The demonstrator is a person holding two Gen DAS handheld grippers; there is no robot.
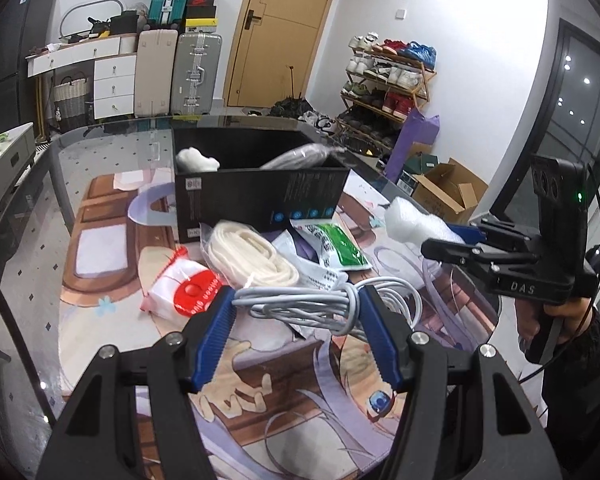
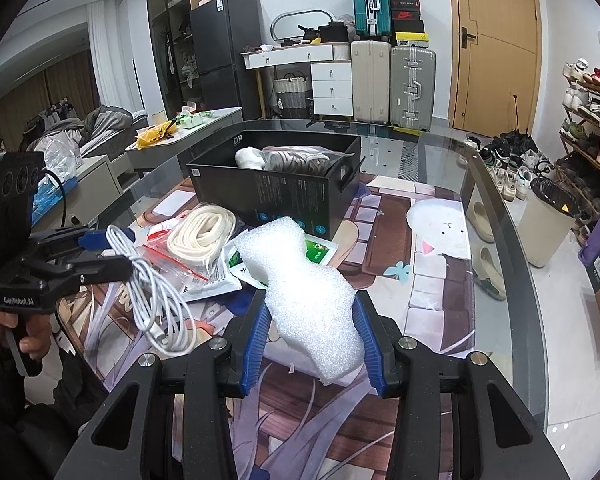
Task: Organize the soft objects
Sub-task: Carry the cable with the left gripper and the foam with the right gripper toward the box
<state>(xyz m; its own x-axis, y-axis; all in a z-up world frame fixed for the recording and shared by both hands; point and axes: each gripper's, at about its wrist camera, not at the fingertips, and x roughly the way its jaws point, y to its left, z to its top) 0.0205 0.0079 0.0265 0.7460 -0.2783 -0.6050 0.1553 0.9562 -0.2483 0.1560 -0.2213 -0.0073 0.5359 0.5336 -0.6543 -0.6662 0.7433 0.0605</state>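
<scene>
My left gripper (image 1: 296,300) is shut on a bundled white cable (image 1: 320,300), which is lifted above the printed mat. In the right wrist view the left gripper (image 2: 114,250) sits at the left and the cable (image 2: 156,292) dangles from it in loops. My right gripper (image 2: 311,300) is shut on a white foam sheet (image 2: 312,292), seen in the left wrist view as foam (image 1: 412,220) in the right gripper (image 1: 440,240). Behind stands an open black box (image 2: 284,196) holding a white soft lump (image 2: 248,158) and grey striped cloth (image 2: 296,160).
On the mat before the box (image 1: 256,196) lie a bagged white rope coil (image 1: 252,256), a red-and-white tissue pack (image 1: 184,288) and a green packet (image 1: 336,248). The glass table's curved edge (image 2: 512,264) runs along the right, with a bin (image 2: 548,224) and shoes on the floor beyond.
</scene>
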